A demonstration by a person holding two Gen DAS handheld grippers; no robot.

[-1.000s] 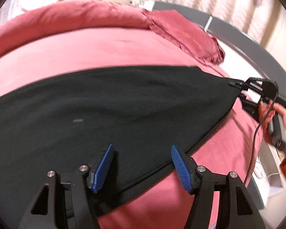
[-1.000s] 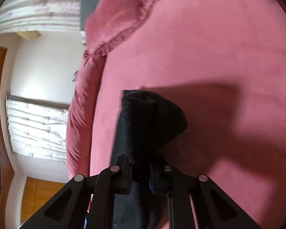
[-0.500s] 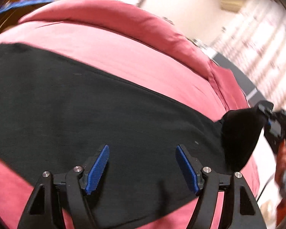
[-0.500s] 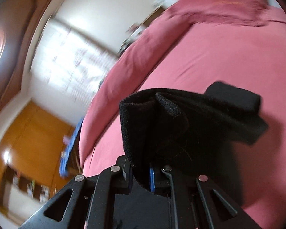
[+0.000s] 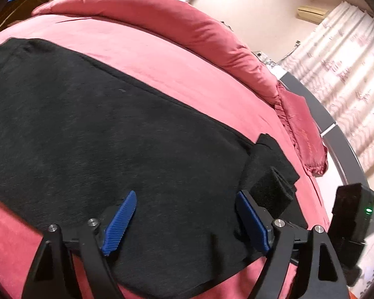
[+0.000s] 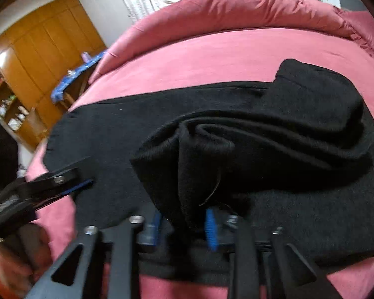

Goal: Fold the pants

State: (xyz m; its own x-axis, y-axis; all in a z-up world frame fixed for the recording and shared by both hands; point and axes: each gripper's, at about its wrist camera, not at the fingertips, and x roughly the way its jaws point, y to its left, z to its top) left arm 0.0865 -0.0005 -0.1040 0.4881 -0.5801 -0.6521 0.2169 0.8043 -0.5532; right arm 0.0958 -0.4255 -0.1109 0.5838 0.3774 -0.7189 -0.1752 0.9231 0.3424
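Black pants (image 5: 92,137) lie flat on a pink bed (image 5: 177,67). My left gripper (image 5: 187,221) is open just above the pants near their front edge, holding nothing. My right gripper (image 6: 183,226) is shut on the pants' leg end (image 6: 199,164), which is bunched and doubled back over the flat part of the pants (image 6: 311,214). That folded-over end (image 5: 269,174) also shows in the left wrist view, just right of my left gripper. The left gripper (image 6: 62,182) shows at the left edge of the right wrist view.
A rolled pink duvet (image 5: 187,25) runs along the bed's far side, with a pink pillow (image 5: 301,134) at the right. A grey headboard (image 5: 336,134) and curtains lie beyond. Wooden cupboards (image 6: 42,57) and an ironing board (image 6: 74,74) stand beside the bed.
My right gripper has carried the leg end back over the pants toward my left gripper, doubling the fabric. My left gripper has stayed open and shifted over the pants.
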